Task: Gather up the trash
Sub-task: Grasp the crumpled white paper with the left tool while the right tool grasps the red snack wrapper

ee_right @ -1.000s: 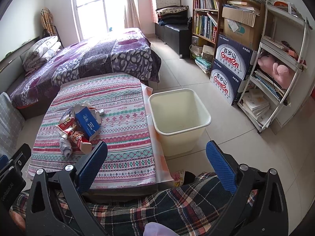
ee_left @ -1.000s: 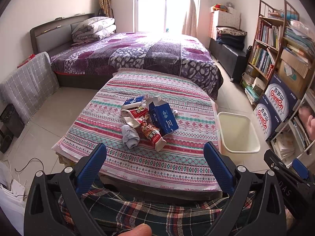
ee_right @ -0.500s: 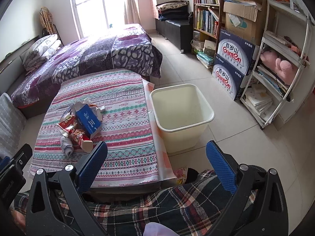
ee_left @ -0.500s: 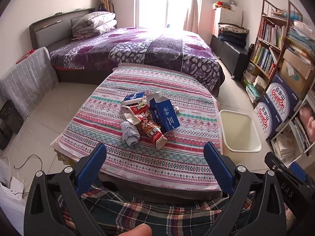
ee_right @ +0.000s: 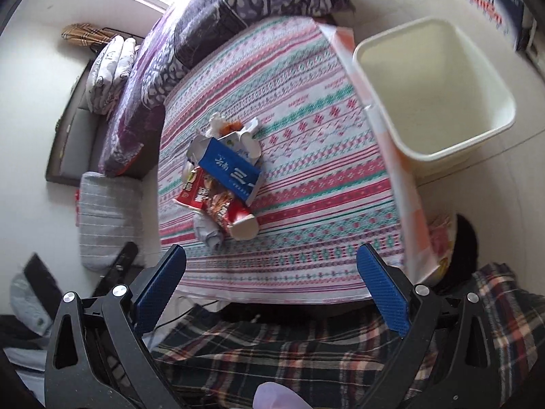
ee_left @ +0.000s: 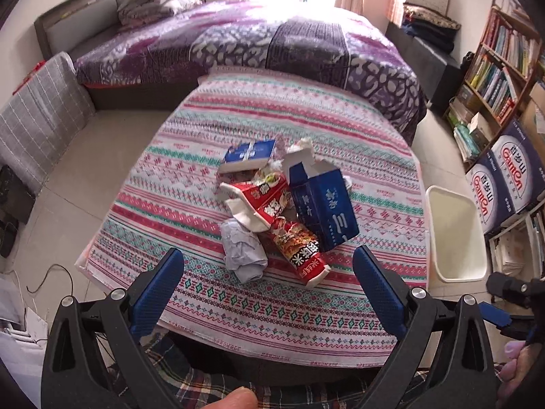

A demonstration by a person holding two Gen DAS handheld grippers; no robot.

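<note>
A heap of trash lies mid-table on the striped cloth (ee_left: 238, 109): a torn blue carton (ee_left: 323, 208) (ee_right: 228, 170), a smaller blue box (ee_left: 247, 155), a red snack wrapper (ee_left: 289, 235) (ee_right: 218, 204) and a crumpled grey paper wad (ee_left: 243, 252) (ee_right: 207, 231). A cream waste bin (ee_left: 456, 235) (ee_right: 439, 92) stands on the floor at the table's right side. My left gripper (ee_left: 267, 286) hangs open just short of the paper wad. Over the table's near edge, my right gripper (ee_right: 270, 279) is open and holds nothing.
Beyond the table stands a bed with a purple quilt (ee_left: 272, 41). Bookshelves (ee_left: 500, 64) and blue-white cartons (ee_left: 504, 177) line the right wall. A grey cushion (ee_left: 37, 116) leans at the left. A person's plaid-clad legs (ee_right: 289, 351) are under both grippers.
My left gripper has moved forward and down toward the trash heap. The right gripper has swung left and tilted down, now facing the table and heap instead of the room.
</note>
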